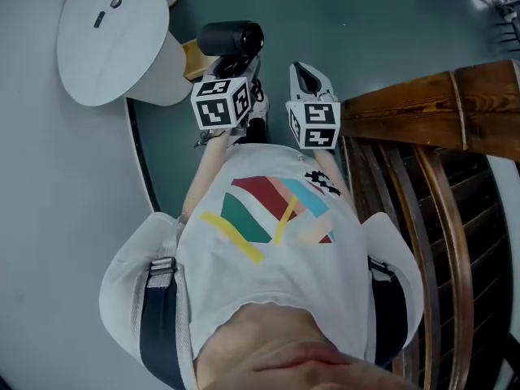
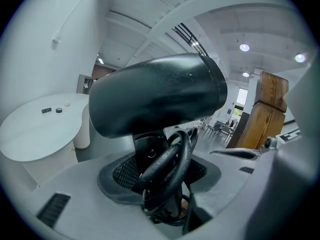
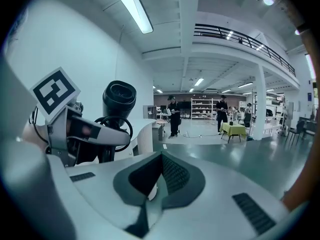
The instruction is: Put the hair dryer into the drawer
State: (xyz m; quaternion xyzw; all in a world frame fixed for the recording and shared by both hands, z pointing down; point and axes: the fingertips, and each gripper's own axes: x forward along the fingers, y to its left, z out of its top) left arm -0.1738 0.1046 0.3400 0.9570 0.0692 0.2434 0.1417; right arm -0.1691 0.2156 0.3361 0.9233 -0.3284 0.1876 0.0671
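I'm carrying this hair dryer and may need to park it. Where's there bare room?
The round white table at your left is nearly bare: only two small dark items sit on it. The green floor ahead, between table and wooden railing, is open. It is tight at your right, where the railing runs close beside the right gripper.
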